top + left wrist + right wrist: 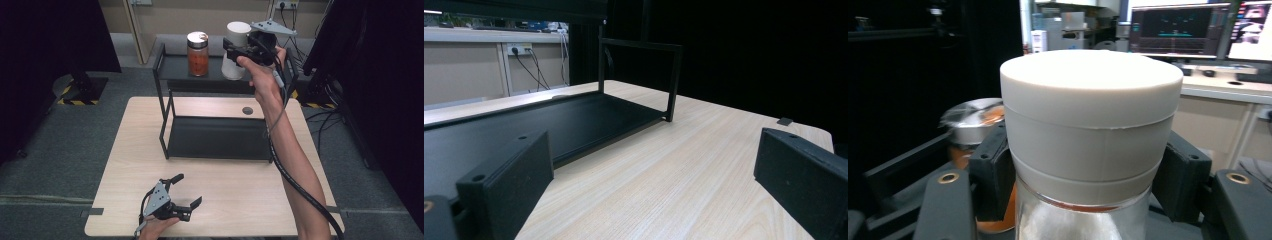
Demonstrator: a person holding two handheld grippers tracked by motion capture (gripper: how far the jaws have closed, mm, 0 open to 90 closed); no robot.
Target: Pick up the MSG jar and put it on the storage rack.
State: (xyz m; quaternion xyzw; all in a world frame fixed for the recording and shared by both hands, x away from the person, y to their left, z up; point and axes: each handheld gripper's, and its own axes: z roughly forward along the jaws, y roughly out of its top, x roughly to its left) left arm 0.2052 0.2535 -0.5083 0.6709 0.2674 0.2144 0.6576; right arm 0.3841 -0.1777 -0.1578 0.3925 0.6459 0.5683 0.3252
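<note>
Right gripper (235, 54): jaws clamp the white-lidded glass jar (1091, 125) on the black metal shelf (215, 131).
Left gripper (187, 191): jaws apart, empty, above the pale wood-grain table (235, 195).

A white-lidded jar (235, 50) stood upright on the top shelf of a black two-tier rack (215, 137), at the shelf's right part. Its broad white cylindrical lid (1091, 100) capped a clear glass body. The right claw (231, 50) was closed on the jar just below the lid, one jaw on each side. A second jar (198, 54), with a metallic lid and orange-red contents, stood upright on the same shelf to the left, apart from the first. The rack stood on the desk (230, 192).
</note>
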